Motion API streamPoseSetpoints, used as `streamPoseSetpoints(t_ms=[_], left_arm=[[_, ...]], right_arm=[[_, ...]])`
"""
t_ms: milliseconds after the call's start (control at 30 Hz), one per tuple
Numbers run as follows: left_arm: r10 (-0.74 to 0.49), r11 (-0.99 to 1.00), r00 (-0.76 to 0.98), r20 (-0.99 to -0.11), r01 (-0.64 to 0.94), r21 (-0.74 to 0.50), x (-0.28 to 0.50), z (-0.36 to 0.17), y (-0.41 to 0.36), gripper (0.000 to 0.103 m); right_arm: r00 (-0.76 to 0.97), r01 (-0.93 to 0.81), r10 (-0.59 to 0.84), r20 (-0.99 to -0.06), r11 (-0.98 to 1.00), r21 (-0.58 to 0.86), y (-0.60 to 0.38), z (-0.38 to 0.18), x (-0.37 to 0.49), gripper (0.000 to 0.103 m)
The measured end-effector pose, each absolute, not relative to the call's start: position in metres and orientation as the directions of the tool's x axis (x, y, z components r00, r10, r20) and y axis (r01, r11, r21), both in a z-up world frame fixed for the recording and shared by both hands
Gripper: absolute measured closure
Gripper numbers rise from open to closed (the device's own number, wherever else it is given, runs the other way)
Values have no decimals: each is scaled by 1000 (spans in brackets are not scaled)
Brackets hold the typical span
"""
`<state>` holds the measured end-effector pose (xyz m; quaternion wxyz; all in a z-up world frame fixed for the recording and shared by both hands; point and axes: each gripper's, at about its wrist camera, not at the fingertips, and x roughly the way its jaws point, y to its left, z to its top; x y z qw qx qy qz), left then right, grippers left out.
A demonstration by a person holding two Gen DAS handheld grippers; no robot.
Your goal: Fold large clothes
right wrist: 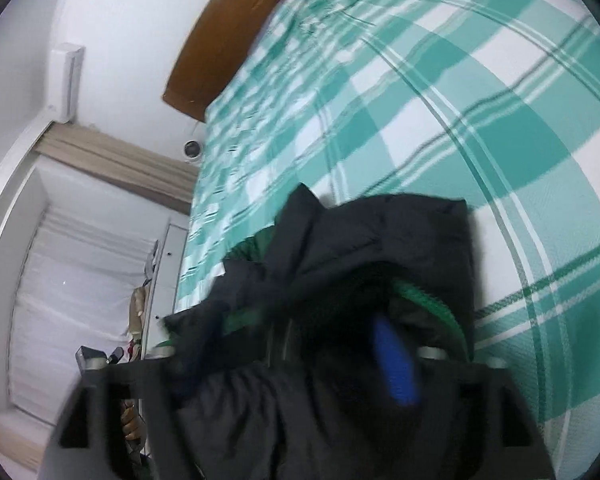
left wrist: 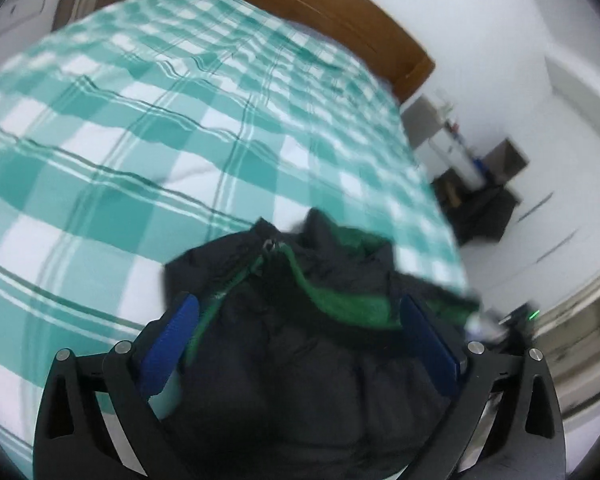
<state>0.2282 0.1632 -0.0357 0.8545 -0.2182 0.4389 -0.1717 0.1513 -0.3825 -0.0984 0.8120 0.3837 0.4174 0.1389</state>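
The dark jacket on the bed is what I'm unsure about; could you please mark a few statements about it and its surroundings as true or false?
1. The jacket is black with a green lining. True.
2. The bedsheet is plain red. False: it is checked in teal and white.
3. The left tool has its blue fingers spread wide, with jacket fabric lying between them. True.
4. The headboard is brown wood. True.
5. The jacket lies on the floor. False: it lies on the bedsheet.
6. The right tool shows clear of the jacket. False: fabric drapes over it, and only one blue finger shows.
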Motion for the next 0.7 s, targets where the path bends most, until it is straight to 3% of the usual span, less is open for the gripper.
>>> streamPoseSetpoints(t_ms=[67, 167, 233, 267, 300, 333, 367, 400, 433, 533, 700], left_arm=[[-423, 893, 528, -737, 106, -437, 231, -53, 154, 3], [-361, 930, 479, -800, 125, -345, 235, -85, 135, 3], [-335, 942, 457, -824, 131, -310, 236, -102, 124, 4], [-297, 955, 463, -835, 128, -269, 235, -107, 117, 7], [-262, 965, 472, -841, 129, -229, 234, -110, 113, 30], [-236, 972, 475, -848, 133, -196, 231, -112, 109, 55], [-233, 972, 481, -845, 140, -188, 227, -111, 108, 62], [-232, 972, 504, -832, 146, -183, 220, -104, 109, 74], [-227, 973, 522, -822, 149, -174, 215, -97, 110, 78], [-251, 968, 604, -757, 152, -199, 194, -61, 120, 80], [-230, 968, 739, -633, 108, -225, 197, -25, 125, 80]], right_arm=[[612, 66, 520, -596, 717, 694, -380, -88, 148, 4], [549, 27, 311, -775, 921, 389, -349, -84, 150, 4], [496, -50, 213, -842, 975, 216, -324, -94, 149, 4], [479, -111, 152, -865, 988, 112, -306, -102, 146, 4], [489, -142, 112, -865, 989, 48, -295, -106, 143, 7], [512, -159, 72, -856, 987, -12, -288, -105, 135, 26], [539, -163, 20, -842, 983, -81, -278, -102, 128, 41], [554, -154, -11, -833, 981, -115, -275, -99, 123, 68], [580, -140, -54, -813, 976, -165, -269, -93, 117, 79], [668, -124, -103, -737, 961, -247, -262, -69, 107, 83], [779, -25, -103, -619, 980, -196, -273, -28, 120, 83]])
